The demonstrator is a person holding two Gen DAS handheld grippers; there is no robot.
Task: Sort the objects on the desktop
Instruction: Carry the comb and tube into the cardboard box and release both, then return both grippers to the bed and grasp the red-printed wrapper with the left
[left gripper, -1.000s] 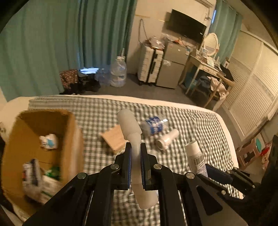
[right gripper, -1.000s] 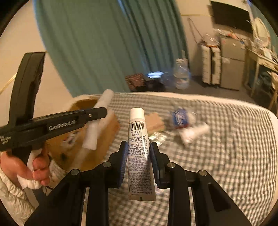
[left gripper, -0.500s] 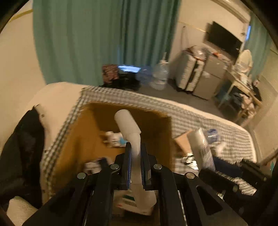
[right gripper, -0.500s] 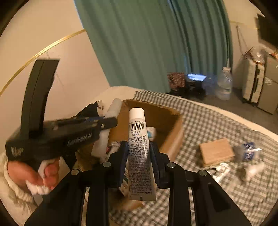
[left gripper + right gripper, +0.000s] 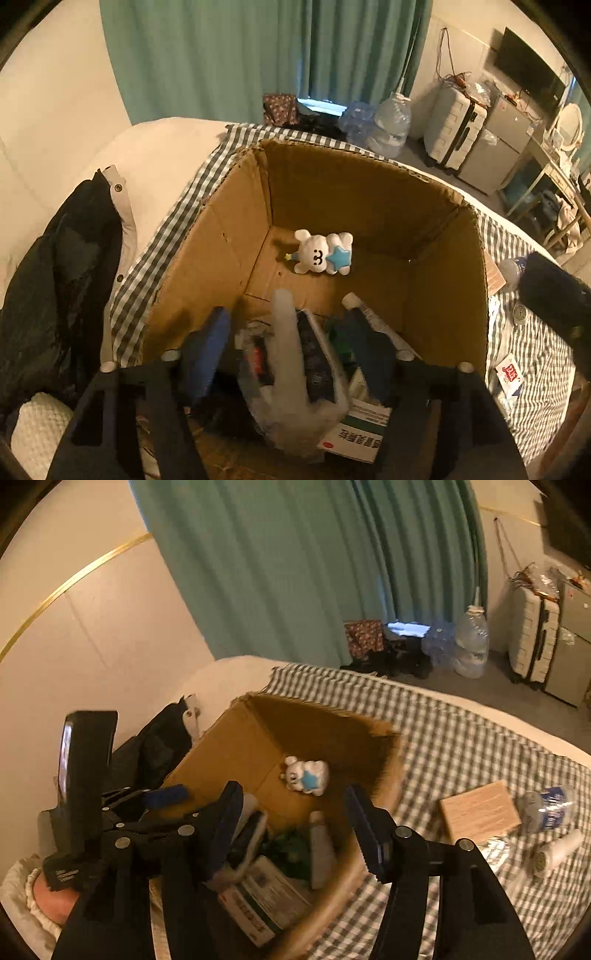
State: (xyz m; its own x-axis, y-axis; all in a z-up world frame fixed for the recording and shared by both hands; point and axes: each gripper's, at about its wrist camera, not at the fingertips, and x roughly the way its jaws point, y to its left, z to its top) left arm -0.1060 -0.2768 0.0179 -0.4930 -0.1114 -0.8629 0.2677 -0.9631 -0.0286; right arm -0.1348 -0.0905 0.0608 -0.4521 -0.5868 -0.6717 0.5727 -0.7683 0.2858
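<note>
Both tools are spread wide over the cardboard box [image 5: 236, 225]; left tool [image 5: 284, 343]; right tool [image 5: 295, 823]; neither holds anything.

Teal curtains [image 5: 314, 565] are hanging across the far wall, dim warm light falling over the room. Right of the curtains, a large water jug [image 5: 471, 648] is standing on the grey floor, a white suitcase [image 5: 532, 638] just beyond it.
</note>
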